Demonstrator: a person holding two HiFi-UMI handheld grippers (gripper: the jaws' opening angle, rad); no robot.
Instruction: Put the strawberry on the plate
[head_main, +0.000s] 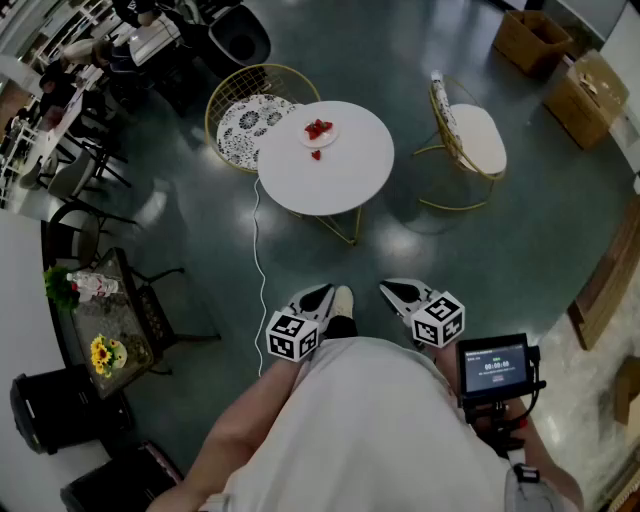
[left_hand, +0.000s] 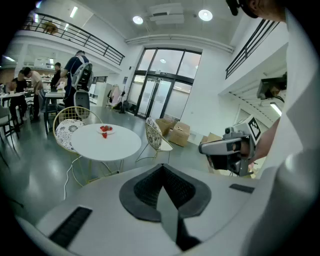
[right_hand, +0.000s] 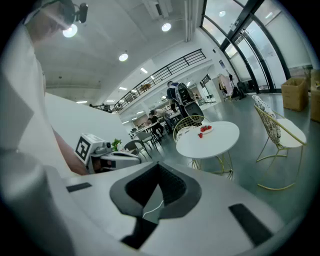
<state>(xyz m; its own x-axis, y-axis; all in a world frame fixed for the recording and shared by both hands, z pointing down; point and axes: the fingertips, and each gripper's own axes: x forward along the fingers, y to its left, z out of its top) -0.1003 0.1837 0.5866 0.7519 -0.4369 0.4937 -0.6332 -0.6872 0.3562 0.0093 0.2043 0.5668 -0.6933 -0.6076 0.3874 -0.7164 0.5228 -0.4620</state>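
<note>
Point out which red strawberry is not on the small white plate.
The lone red strawberry lying on the bare round white table, just beside the small white plate on its near side; the other strawberries sit on that plate.

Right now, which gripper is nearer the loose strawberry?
Left, slightly. The left gripper is almost in line with the strawberry; the right gripper is offset to the right. Both are far short of the table.

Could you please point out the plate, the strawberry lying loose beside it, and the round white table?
plate (head_main: 325, 142), head view, on its bare near rim.
loose strawberry (head_main: 316, 155), head view, on its middle.
round white table (head_main: 350, 170), head view, on the bare top.
</note>
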